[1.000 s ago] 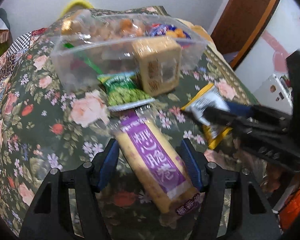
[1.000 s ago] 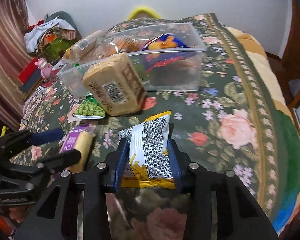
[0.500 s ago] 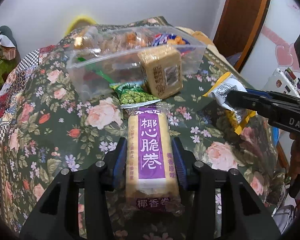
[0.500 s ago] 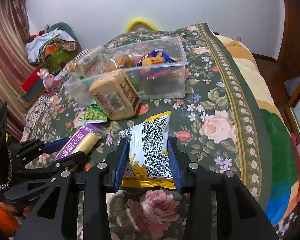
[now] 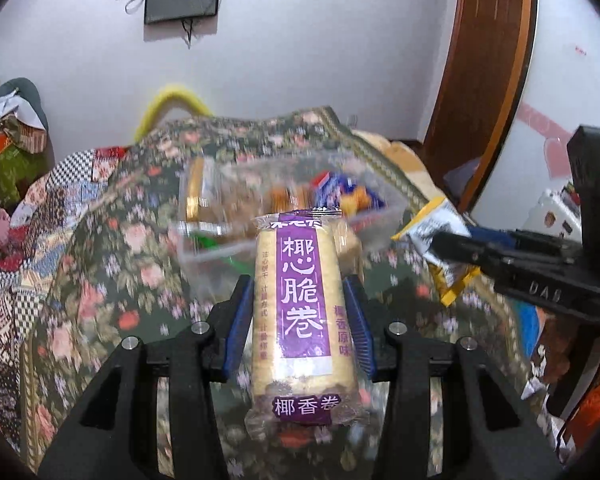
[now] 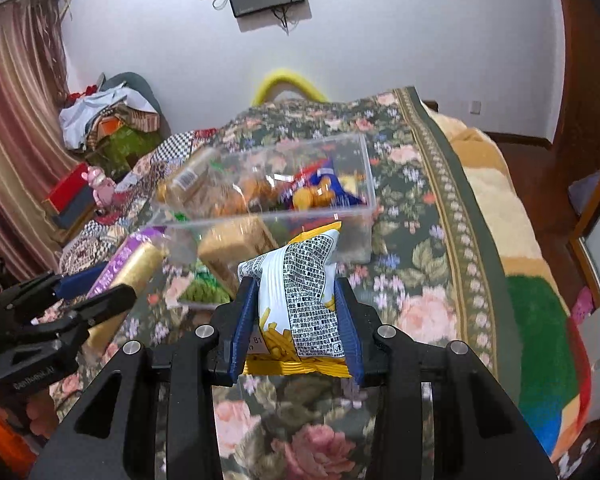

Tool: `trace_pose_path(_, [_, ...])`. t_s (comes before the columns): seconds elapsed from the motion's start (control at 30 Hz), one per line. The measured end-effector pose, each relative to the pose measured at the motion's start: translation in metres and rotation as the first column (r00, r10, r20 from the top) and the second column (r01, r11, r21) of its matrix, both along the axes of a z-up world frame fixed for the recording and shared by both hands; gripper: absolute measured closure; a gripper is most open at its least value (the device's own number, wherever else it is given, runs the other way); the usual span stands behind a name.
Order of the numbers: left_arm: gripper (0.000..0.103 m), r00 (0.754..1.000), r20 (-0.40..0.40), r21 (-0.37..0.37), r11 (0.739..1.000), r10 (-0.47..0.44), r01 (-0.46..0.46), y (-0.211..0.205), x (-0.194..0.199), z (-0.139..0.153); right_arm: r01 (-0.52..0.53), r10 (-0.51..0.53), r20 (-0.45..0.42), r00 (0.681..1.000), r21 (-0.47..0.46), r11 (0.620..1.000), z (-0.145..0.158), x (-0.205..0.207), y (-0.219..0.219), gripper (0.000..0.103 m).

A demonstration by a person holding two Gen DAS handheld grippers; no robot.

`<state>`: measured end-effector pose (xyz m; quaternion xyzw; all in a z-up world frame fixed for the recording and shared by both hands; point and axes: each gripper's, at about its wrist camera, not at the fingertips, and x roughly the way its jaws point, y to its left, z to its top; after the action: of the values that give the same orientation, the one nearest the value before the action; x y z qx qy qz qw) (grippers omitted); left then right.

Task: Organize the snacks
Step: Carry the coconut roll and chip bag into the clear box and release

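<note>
My left gripper (image 5: 300, 300) is shut on a long coconut-roll pack with a purple label (image 5: 303, 312), held above the flowered bedspread. My right gripper (image 6: 296, 304) is shut on a yellow-and-white chip bag (image 6: 300, 300), also lifted. Each gripper shows in the other view: the right one (image 5: 452, 248) with its bag (image 5: 432, 228), the left one (image 6: 88, 296) with the roll pack (image 6: 132, 264). A clear plastic bin (image 6: 340, 208) with several snacks stands ahead on the bed; it also shows in the left wrist view (image 5: 384, 208).
A tan cracker pack (image 6: 236, 240) leans on the bin's front wall, with a green pea bag (image 6: 198, 292) beside it. The bed edge and a yellow blanket (image 6: 496, 200) lie to the right. Clutter (image 6: 108, 120) sits at the far left.
Both grippers have risen with their packs off the bedspread and tilted upward, so more wall shows. The left gripper closed on the roll pack during the last second.
</note>
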<state>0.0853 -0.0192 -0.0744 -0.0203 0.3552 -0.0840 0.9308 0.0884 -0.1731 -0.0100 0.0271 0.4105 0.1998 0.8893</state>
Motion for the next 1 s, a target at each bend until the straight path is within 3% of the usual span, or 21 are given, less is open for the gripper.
trace_pose_path(0.57, [0.058,0.998,0.05,-0.007,1.0,0.03,-0.029,0.004,0.085,0.014,-0.007,0.011,0.144,0.99,-0.026,1.0,0.028,0.062,0.024,0.067])
trace_pose_path(1.0, [0.058,0.998,0.004,-0.012,0.998,0.064,-0.064,0.013,0.152,-0.012,-0.017,0.018,0.041,0.999,-0.009,1.0,-0.007,0.126,0.043,0.067])
